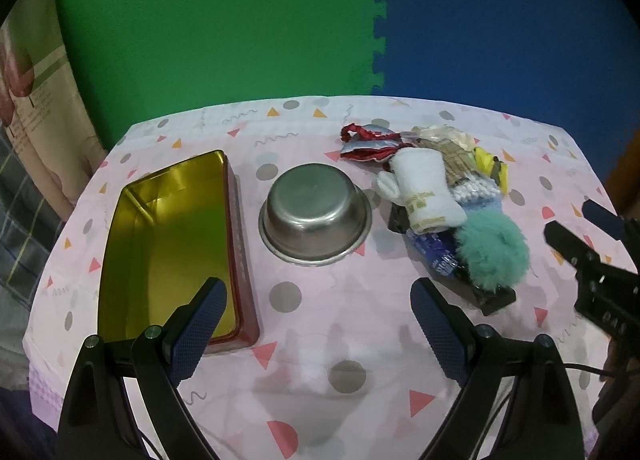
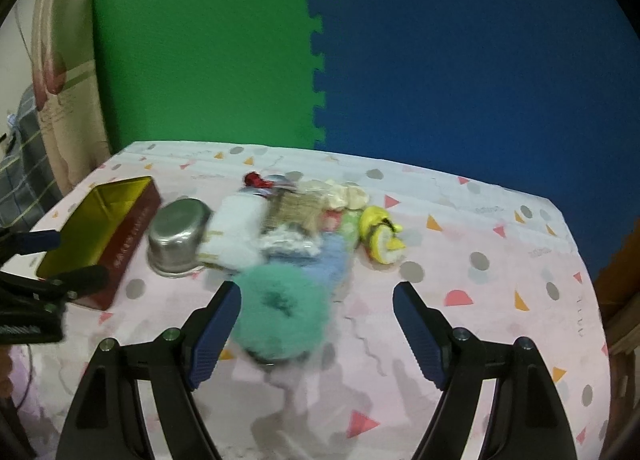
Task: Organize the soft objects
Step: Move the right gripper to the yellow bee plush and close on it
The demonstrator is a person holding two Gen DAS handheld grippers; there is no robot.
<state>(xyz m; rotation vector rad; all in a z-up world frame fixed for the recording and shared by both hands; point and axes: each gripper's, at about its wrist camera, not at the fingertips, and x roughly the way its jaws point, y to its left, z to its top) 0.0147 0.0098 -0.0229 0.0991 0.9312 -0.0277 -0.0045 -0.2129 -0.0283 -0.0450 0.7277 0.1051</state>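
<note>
The fluffy teal pom-pom (image 2: 280, 310) sits at the near end of a heap of soft things, and everything below is placed from it. The right gripper (image 2: 316, 324) hangs just short of it with its blue-padded fingers spread wide and nothing between them; the pom-pom lies straight ahead and a little toward the left finger, so it seems only a short advance with a slight leftward correction is needed to bracket it. It is roughly round, so no long axis dictates the wrist angle.

Behind the pom-pom lie a white knitted mitten (image 1: 424, 192), a pale blue fuzzy piece (image 2: 330, 256) and a yellow plush toy (image 2: 380, 236); this view is smeared by motion, so their exact overlaps are uncertain.

The left gripper (image 1: 316, 320) is likewise wide open and empty, well to the left of the pom-pom, facing bare pink patterned tablecloth (image 1: 320, 340). Left of the pom-pom stands an upturned steel bowl (image 1: 316, 216), and beyond that an open red tin box with a gold inside (image 1: 168, 244), empty, the likely destination.

The right hand is clearly nearer the heap.
</note>
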